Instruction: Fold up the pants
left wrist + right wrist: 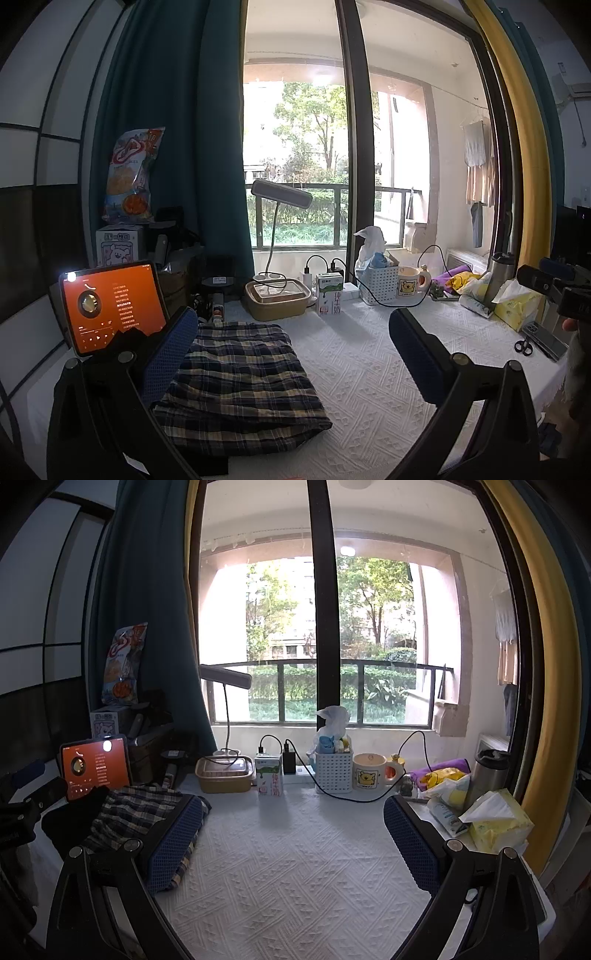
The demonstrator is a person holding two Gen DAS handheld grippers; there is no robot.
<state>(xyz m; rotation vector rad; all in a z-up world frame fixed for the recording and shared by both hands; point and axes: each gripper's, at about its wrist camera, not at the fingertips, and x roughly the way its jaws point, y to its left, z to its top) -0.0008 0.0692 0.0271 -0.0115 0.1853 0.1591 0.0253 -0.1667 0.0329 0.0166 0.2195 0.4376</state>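
The plaid pants [240, 380] lie folded in a compact rectangle on the white textured tablecloth [369, 369], at the left of the table. My left gripper [295, 354] is open and empty, held above the pants, its left finger over their left edge. The pants also show at the left of the right wrist view [133, 812]. My right gripper [293, 842] is open and empty over bare cloth to the right of the pants, its left finger by their right edge. The right gripper also shows at the far right of the left wrist view [554, 288].
A lit tablet [110, 306] stands at the left. Along the back are a lunch box [277, 299], milk carton [328, 295], white basket [376, 280], mug [410, 282] and cables. A tissue pack [495, 823], steel flask [487, 775] and scissors [524, 345] sit at the right.
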